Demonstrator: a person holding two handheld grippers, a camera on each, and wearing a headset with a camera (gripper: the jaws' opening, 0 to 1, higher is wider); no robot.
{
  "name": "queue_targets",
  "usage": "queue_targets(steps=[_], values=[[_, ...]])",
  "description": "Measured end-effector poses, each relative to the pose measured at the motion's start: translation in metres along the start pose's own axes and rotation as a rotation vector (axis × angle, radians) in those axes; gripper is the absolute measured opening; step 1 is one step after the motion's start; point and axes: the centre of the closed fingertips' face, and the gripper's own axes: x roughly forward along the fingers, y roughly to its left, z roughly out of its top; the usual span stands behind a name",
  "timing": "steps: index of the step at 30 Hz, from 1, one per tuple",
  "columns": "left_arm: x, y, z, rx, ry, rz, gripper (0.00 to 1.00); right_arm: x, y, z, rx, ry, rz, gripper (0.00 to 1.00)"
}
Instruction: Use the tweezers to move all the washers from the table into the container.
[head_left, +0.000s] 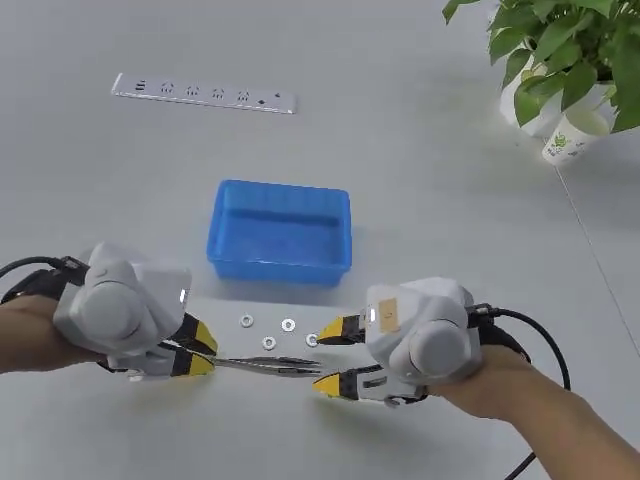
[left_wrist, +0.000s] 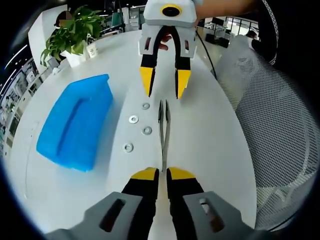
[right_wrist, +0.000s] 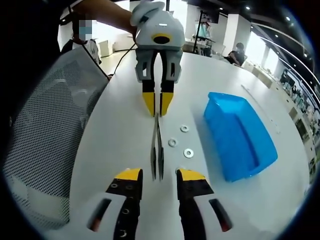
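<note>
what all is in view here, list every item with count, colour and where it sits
table: one, white, under everything
container: one, blue, mid-table, beyond the washers
washers: four, silver, on the table between container and tweezers
tweezers: one, silver, between the two grippers
power strip: one, white, far left of table
potted plant: one, green leaves in white pot, far right
mesh chair: one, pale grey, beside the table
left gripper: one, white with yellow-black jaws, shut on the tweezers' handle end
right gripper: one, same colours, jaws open either side of the tweezers' tips
</note>
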Motion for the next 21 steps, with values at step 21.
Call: queue_targets(steps=[21], values=[[-0.008, -0.001, 0.01, 0.017, -0.006, 0.01, 0.05, 0.011, 0.002, 0.005, -0.024, 0.012, 0.024, 0.24]])
